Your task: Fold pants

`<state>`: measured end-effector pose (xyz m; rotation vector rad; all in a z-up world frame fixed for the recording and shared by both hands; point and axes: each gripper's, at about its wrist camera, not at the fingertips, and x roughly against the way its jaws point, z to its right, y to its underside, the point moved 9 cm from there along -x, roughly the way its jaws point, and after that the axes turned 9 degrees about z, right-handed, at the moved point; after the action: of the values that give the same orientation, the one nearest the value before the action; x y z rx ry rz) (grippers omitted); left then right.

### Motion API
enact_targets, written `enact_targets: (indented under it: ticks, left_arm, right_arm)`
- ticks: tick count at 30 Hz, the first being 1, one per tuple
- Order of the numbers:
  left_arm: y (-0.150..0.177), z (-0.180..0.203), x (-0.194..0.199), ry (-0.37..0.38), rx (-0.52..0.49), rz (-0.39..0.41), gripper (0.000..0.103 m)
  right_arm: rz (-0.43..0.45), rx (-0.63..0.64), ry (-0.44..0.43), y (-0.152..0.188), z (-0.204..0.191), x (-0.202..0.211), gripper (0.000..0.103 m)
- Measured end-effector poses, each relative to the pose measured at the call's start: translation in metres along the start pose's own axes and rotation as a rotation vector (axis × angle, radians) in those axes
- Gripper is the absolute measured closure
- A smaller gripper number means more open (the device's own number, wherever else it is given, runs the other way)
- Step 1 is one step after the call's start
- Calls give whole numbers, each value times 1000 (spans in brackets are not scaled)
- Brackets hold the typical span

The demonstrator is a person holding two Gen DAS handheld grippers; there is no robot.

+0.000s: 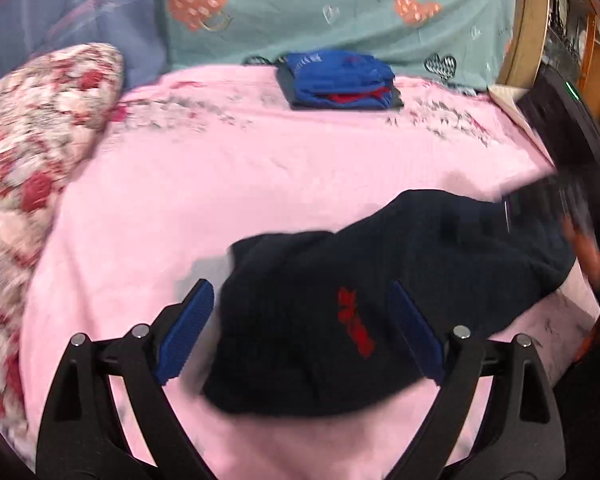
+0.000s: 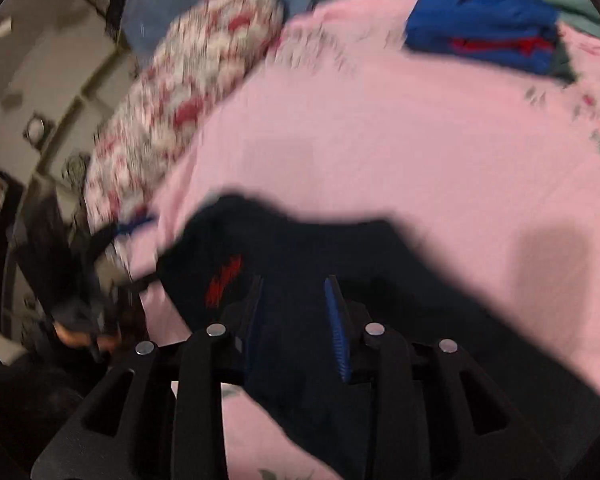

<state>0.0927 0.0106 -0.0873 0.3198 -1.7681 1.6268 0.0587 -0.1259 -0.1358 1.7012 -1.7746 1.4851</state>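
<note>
Dark navy pants (image 1: 340,300) with a red logo (image 1: 354,322) lie bunched on the pink bedsheet (image 1: 260,168). My left gripper (image 1: 300,320) is open, its blue pads wide apart on either side of the pants. In the right wrist view the pants (image 2: 300,260) run under and between the fingers of my right gripper (image 2: 296,312), which is shut on the dark cloth. The right gripper also shows blurred in the left wrist view (image 1: 572,200) at the pants' far end.
A folded blue and red stack of clothes (image 1: 340,80) sits at the back of the bed. A floral pillow (image 1: 40,152) lies at the left. A teal heart-print cover (image 1: 340,8) stands behind. Wooden shelves (image 1: 580,40) are at the right.
</note>
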Motion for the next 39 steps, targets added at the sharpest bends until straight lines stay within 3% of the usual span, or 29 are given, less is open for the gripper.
enact_targets:
  ticks: [1, 4, 6, 8, 10, 15, 17, 20, 21, 25, 28, 31, 33, 34, 35, 39]
  left_arm:
    - [3, -4, -18, -18, -4, -37, 12]
    - [30, -42, -65, -178, 1, -146, 10]
    - [37, -59, -65, -151, 109, -147, 6]
    - [36, -59, -52, -152, 113, -121, 7]
    - [29, -45, -37, -146, 67, -85, 10]
    - [2, 38, 10, 2, -101, 29, 8]
    - [16, 62, 6, -13, -189, -14, 7]
    - [57, 39, -22, -91, -166, -158, 6]
    - [61, 31, -20, -61, -125, -139, 7]
    - [62, 20, -5, -92, -140, -121, 7]
    - [62, 15, -2, -110, -163, -127, 7]
    - [60, 8, 1, -137, -175, -128, 7]
    - [61, 9, 5, -141, -161, -131, 9]
    - [58, 11, 9, -144, -147, -123, 10]
    - [53, 18, 14, -129, -137, -107, 12]
    - [19, 75, 34, 43, -140, 29, 10]
  right_arm:
    - [-41, -7, 43, 13, 5, -13, 72]
    - [27, -33, 28, 28, 10, -8, 73]
    - [44, -31, 23, 43, 5, 9, 72]
    - [113, -41, 18, 55, 3, 36, 71]
    - [196, -77, 108, 70, 35, 76, 70]
    - [449, -375, 437, 113, 159, 217, 68]
    - [514, -479, 562, 138, 199, 262, 64]
    - [550, -658, 639, 177, 243, 292, 64]
    - [555, -689, 636, 186, 252, 296, 64]
    - [545, -715, 582, 198, 268, 286, 50]
    - [505, -689, 582, 194, 279, 268, 50]
    - [463, -695, 557, 199, 294, 251, 60]
    - [512, -684, 536, 199, 293, 257, 68]
    - [542, -685, 508, 200, 291, 261, 80]
    - [577, -695, 458, 199, 289, 265, 87]
    - [719, -741, 371, 194, 277, 280, 87]
